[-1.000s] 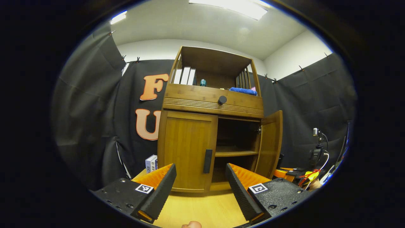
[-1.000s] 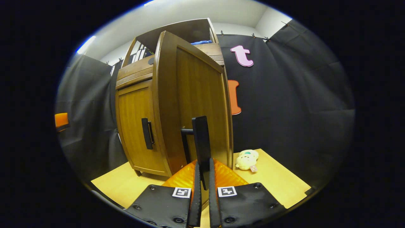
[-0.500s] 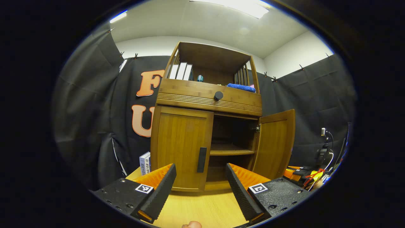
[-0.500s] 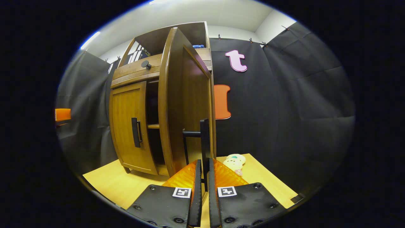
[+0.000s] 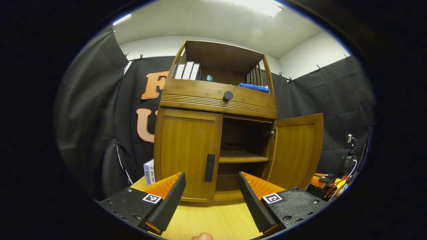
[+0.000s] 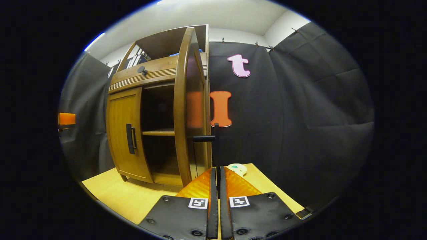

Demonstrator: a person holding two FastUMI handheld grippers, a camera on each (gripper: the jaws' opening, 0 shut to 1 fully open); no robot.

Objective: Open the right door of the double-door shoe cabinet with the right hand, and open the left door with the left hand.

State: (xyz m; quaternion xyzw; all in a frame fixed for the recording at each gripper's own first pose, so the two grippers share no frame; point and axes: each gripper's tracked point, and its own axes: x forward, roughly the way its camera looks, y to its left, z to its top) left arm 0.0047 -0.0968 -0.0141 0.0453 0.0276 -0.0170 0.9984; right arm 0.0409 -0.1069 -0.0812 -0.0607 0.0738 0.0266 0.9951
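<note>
right door (image 6: 186,100) swung wide, its handle (image 6: 215,146) pinched in the right gripper (image 6: 216,173), fingers nearly together. left gripper (image 5: 211,186) gapes, empty, just short of the closed left door's (image 5: 186,153) handle (image 5: 209,167).

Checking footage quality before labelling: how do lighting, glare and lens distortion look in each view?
Left gripper view: bright ceiling light panel blows out at top; the wooden shoe cabinet is sharp and evenly lit, its lower compartment shadowed. Right gripper view: fisheye bows the open right door strongly; its face carries an orange reflection.
</note>
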